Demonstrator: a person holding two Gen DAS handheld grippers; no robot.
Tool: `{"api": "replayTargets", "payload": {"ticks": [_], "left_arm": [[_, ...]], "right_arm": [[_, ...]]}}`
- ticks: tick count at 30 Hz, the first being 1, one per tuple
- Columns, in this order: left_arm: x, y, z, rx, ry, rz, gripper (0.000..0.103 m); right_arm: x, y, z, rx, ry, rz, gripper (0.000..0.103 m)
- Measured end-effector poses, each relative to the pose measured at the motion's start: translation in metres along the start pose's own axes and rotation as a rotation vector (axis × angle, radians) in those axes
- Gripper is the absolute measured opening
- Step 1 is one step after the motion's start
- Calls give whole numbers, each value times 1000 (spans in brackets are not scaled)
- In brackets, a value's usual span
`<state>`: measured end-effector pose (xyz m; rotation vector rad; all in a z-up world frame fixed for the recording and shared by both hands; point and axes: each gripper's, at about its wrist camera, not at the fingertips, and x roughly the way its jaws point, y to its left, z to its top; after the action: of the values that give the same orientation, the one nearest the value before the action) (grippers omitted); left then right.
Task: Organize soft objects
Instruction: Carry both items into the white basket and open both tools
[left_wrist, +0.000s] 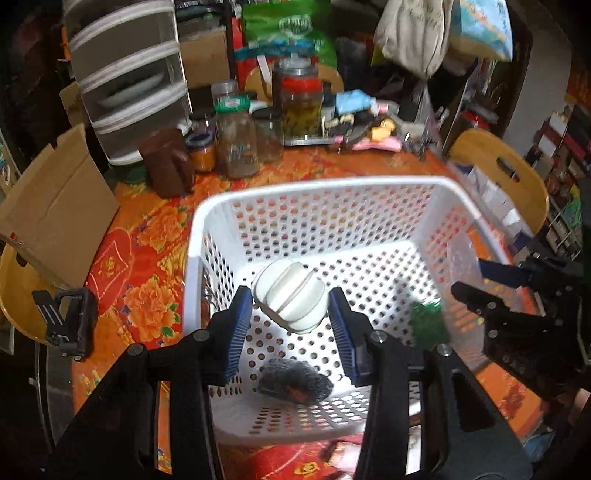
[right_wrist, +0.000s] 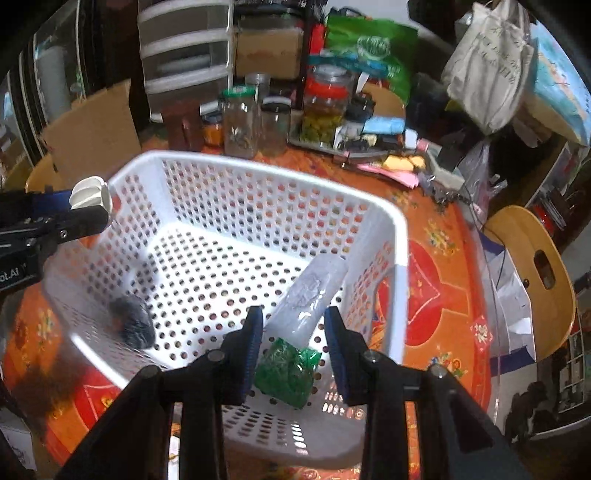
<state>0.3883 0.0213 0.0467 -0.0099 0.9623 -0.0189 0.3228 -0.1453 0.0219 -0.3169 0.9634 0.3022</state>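
Observation:
A white perforated basket (left_wrist: 317, 184) (right_wrist: 258, 166) stands on the red and orange floral tablecloth. My left gripper (left_wrist: 290, 295) (right_wrist: 88, 210) hangs over the basket's left side, shut on a white ribbed soft ball (left_wrist: 291, 302) (right_wrist: 90, 195). My right gripper (right_wrist: 293, 314) (left_wrist: 469, 277) is over the basket's right side. It is shut on a clear plastic bag (right_wrist: 310, 295) (left_wrist: 460, 258) with green filling (right_wrist: 286, 369) (left_wrist: 428, 321) at its near end. A dark grey scrubber (left_wrist: 295, 380) (right_wrist: 133, 325) lies on the basket floor.
Glass jars (left_wrist: 236, 144) (right_wrist: 240, 125), a plastic drawer unit (left_wrist: 125, 74) and a tray of small items (left_wrist: 351, 125) crowd the table's far side. Cardboard (left_wrist: 59, 206) leans at the left. Wooden chairs (right_wrist: 535, 266) (left_wrist: 506, 173) stand nearby. A black clip (left_wrist: 66, 321) sits by the basket.

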Motion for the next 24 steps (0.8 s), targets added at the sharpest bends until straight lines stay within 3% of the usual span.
{"api": "replayTargets", "payload": {"ticks": [5,17,20,22,24], "left_arm": [[27,5,-11,5,33,4,40],[45,8,-18,2,56,5,42],[44,8,-20,-3,49,-4,53],[41,9,-20,-12,33,-8,78],[33,9,-21,-18,3,-9,84]], "right_arm": [[22,7,-1,-32,55,-22,26],[34,6,-2,-28,60,-24,25],[31,5,-3,-12,50,-8,26],[27,2,-4,4,40,0,33],[22,-2,-5,26,25,14,40]]}}
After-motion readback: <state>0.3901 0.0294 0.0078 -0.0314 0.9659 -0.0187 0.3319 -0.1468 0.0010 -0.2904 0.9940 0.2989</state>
